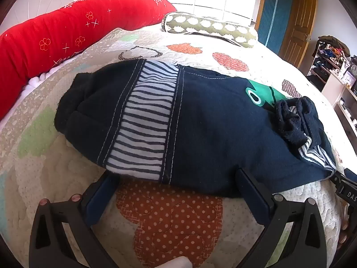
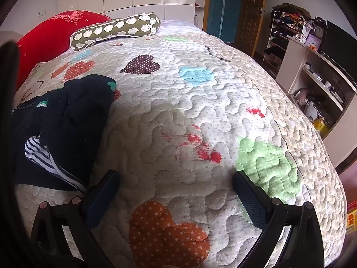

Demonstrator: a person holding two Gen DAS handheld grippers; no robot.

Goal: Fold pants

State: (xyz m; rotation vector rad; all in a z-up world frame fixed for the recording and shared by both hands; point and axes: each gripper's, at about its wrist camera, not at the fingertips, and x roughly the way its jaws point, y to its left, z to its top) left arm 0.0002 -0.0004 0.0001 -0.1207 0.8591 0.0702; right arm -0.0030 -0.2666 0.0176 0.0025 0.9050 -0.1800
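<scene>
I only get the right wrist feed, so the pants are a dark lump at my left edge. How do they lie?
Observer: The pants lie across the quilt, a striped panel running down them.
Operator: Is the left gripper holding them?
Observer: No. The left gripper is open at their near edge.
Operator: Anything on top?
Observer: A bunched dark part sits at their right end, beside a green print.

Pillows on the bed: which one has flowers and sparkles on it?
The big red pillow along the headboard side. The smaller olive bolster beside it has white scalloped blobs instead.
</scene>
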